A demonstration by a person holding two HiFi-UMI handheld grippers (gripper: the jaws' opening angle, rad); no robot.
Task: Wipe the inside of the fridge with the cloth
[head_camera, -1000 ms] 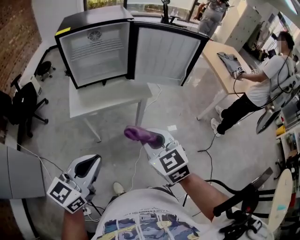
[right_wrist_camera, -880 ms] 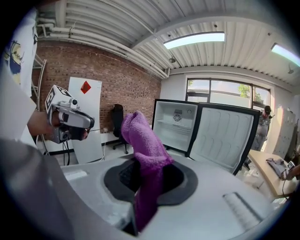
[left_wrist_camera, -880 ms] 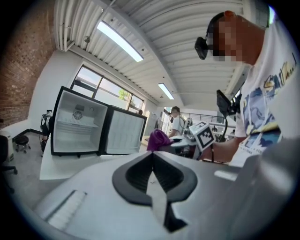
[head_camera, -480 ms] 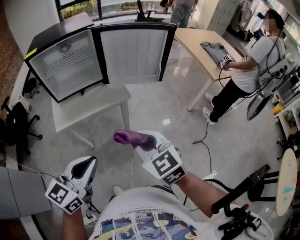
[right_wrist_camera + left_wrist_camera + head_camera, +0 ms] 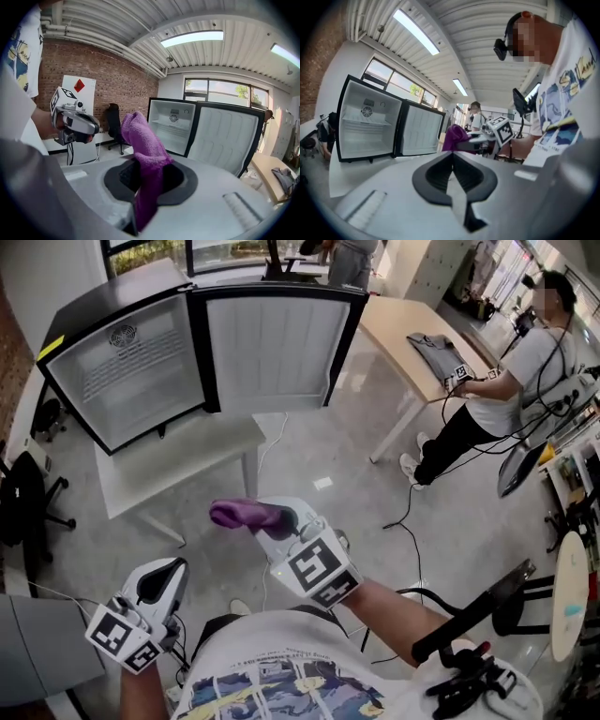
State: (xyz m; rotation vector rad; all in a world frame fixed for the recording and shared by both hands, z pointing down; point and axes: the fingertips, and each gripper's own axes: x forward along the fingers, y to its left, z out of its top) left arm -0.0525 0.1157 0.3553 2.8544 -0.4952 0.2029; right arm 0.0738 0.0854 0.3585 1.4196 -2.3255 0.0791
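My right gripper (image 5: pixel 284 524) clamps the purple cloth (image 5: pixel 242 515). My left gripper (image 5: pixel 157 583) is closed, empty. The fridge (image 5: pixel 127 376) stands open ahead.

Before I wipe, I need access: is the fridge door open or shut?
Open: the door stands wide; the fridge shows its white inside.

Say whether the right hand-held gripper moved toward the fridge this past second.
Cannot tell: the head view shifted, and the right hand-held gripper holding the cloth sits about as far short of the white table as before.

Probably an office-like lab: desk (image 5: pixel 405 326), office chair (image 5: pixel 22 495), brick wall (image 5: pixel 96 65).
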